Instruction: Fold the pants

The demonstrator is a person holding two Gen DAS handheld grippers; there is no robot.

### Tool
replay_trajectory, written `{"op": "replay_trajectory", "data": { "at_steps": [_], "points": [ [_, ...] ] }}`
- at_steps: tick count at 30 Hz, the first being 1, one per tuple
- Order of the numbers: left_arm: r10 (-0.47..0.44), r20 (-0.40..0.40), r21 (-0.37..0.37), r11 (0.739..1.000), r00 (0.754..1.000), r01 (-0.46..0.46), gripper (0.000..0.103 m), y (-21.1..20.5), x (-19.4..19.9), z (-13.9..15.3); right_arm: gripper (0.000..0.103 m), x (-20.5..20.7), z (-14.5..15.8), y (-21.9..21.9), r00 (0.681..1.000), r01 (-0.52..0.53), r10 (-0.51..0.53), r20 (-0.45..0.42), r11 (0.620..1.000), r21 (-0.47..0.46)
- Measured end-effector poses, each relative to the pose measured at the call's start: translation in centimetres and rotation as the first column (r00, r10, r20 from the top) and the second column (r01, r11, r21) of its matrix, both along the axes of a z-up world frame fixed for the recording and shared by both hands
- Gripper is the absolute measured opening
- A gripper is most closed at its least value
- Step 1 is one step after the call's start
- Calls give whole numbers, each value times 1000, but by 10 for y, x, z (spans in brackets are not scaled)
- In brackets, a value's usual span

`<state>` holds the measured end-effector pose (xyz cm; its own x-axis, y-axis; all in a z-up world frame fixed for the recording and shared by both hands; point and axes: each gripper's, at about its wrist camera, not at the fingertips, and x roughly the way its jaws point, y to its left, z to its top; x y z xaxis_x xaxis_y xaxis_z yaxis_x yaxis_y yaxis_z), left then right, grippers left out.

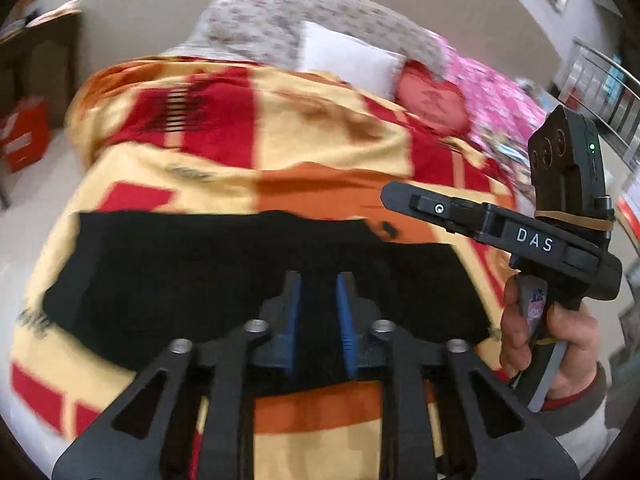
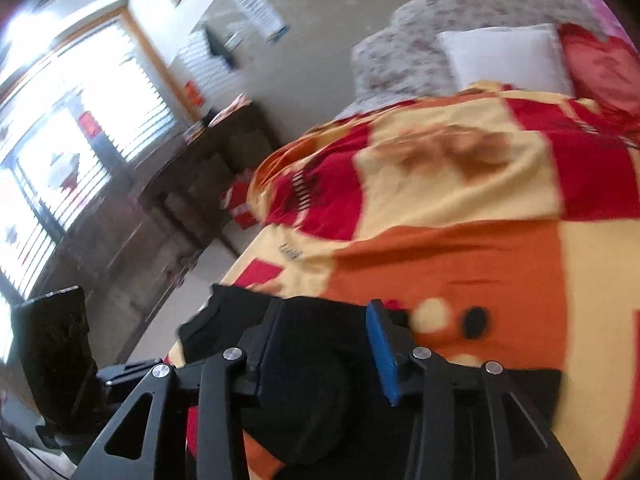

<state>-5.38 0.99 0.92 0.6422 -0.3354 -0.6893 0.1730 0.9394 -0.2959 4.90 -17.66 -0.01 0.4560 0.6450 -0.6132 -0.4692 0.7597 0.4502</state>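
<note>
The black pants (image 1: 208,276) lie flat in a folded block on the red, yellow and orange blanket (image 1: 320,136) of a bed. My left gripper (image 1: 319,280) hovers over the pants' near edge, its blue-padded jaws a narrow gap apart with nothing between them. The right gripper body (image 1: 520,236) shows at the right, held in a hand, above the pants' right end. In the right wrist view my right gripper (image 2: 324,312) is open wide over the pants (image 2: 320,380), empty. The frames are blurred.
Pillows (image 1: 348,56) and a pink quilt (image 1: 492,92) lie at the bed's head. A dark wooden desk (image 2: 208,168) stands beside the bed under a bright window (image 2: 72,120). A red box (image 1: 24,136) sits on the floor at the left.
</note>
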Motion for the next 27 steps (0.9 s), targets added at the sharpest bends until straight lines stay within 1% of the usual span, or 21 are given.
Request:
{"op": "replay_trajectory", "data": {
  "at_steps": [1, 2, 4, 6, 7, 8, 9, 10, 12, 14, 15, 16, 17, 19, 20, 21, 22, 24, 25, 26, 27],
  "points": [
    [47, 4, 8, 999, 999, -47, 40, 14, -8, -1, 41, 4, -3, 21, 999, -49, 49, -15, 999, -17],
    [80, 3, 12, 997, 997, -80, 50, 23, -12, -2, 42, 8, -6, 38, 996, -88, 87, -23, 995, -42],
    [173, -17, 13, 985, 985, -172, 55, 47, -20, -8, 42, 14, -12, 68, 990, -141, 140, -18, 985, -99],
    [235, -51, -12, 972, 971, -236, 55, 68, -27, -14, 43, 23, -20, 102, 980, -201, 199, -26, 968, -148],
    [275, -73, -26, 960, 959, -278, 57, 78, -30, -19, 45, 29, -25, 117, 973, -229, 225, -40, 959, -168],
    [320, -99, -42, 945, 942, -326, 62, 91, -33, -25, 45, 35, -32, 134, 968, -251, 246, -51, 948, -194],
    [352, -118, -57, 931, 928, -360, 63, 100, -35, -28, 45, 39, -37, 147, 964, -264, 258, -55, 938, -223],
    [393, -145, -82, 910, 908, -406, 64, 112, -37, -36, 46, 42, -40, 157, 962, -272, 266, -59, 931, -245],
    [438, -182, -94, 883, 880, -459, 64, 123, -38, -47, 46, 51, -52, 175, 957, -291, 280, -76, 918, -270],
    [455, -231, -98, 869, 860, -485, 64, 128, -31, -59, 46, 59, -60, 183, 957, -291, 275, -95, 921, -259],
    [448, -254, -104, 868, 857, -485, 64, 128, -28, -65, 46, 63, -64, 185, 957, -288, 270, -106, 924, -250],
    [446, -250, -107, 869, 859, -483, 68, 125, -23, -66, 46, 66, -68, 186, 958, -284, 263, -116, 928, -241],
    [458, -222, -94, 869, 861, -486, 76, 121, -21, -64, 46, 70, -73, 186, 959, -277, 253, -127, 933, -231],
    [461, -225, -95, 866, 858, -491, 82, 117, -15, -64, 47, 74, -80, 185, 960, -267, 240, -145, 941, -208],
    [462, -219, -108, 864, 859, -492, 86, 114, -11, -64, 47, 77, -84, 184, 959, -264, 235, -160, 945, -192],
    [460, -209, -113, 865, 863, -488, 87, 110, -6, -65, 47, 79, -86, 183, 958, -262, 232, -168, 948, -183],
    [456, -202, -107, 869, 867, -482, 87, 107, -2, -64, 47, 81, -87, 182, 957, -261, 232, -173, 950, -172],
    [430, -197, -98, 886, 881, -454, 87, 101, 9, -64, 47, 84, -86, 179, 956, -258, 230, -181, 955, -148],
    [409, -196, -106, 895, 891, -434, 80, 98, 13, -63, 47, 85, -85, 178, 956, -256, 228, -184, 956, -142],
    [397, -197, -120, 897, 896, -424, 54, 97, 17, -63, 47, 85, -83, 175, 958, -247, 220, -183, 959, -139],
    [386, -198, -127, 901, 901, -414, 42, 97, 18, -62, 47, 85, -78, 170, 963, -234, 210, -169, 963, -138]
  ]
}}
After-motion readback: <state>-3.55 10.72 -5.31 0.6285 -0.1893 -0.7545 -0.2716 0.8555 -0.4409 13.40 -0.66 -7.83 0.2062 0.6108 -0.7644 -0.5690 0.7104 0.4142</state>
